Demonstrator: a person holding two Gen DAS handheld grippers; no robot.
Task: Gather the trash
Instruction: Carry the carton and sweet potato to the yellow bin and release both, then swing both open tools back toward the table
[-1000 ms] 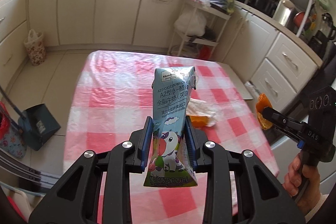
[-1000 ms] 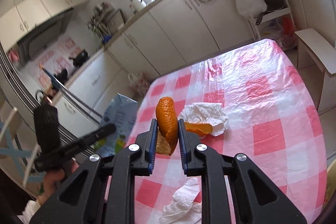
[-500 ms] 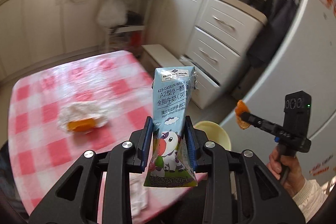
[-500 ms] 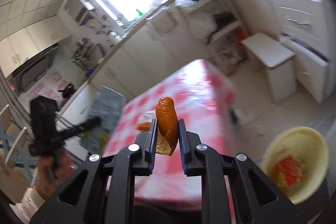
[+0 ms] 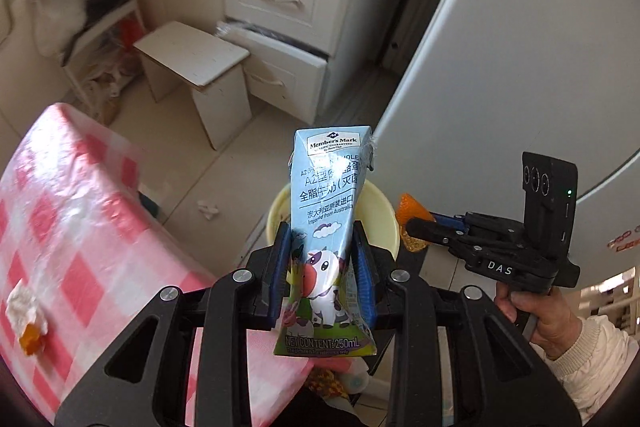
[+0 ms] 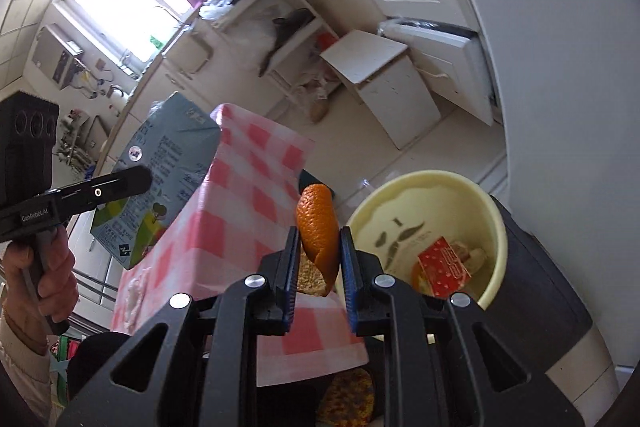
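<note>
Right wrist: yellow bin holds red packet, perhaps scraps.

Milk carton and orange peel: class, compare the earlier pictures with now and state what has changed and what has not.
Both hand-held grippers swung away from the table toward the yellow bin on the floor. The left hand-held gripper now holds the milk carton in front of the bin; the right hand-held gripper holds the orange peel beside its rim. Unchanged: both grips, nothing released.
</note>
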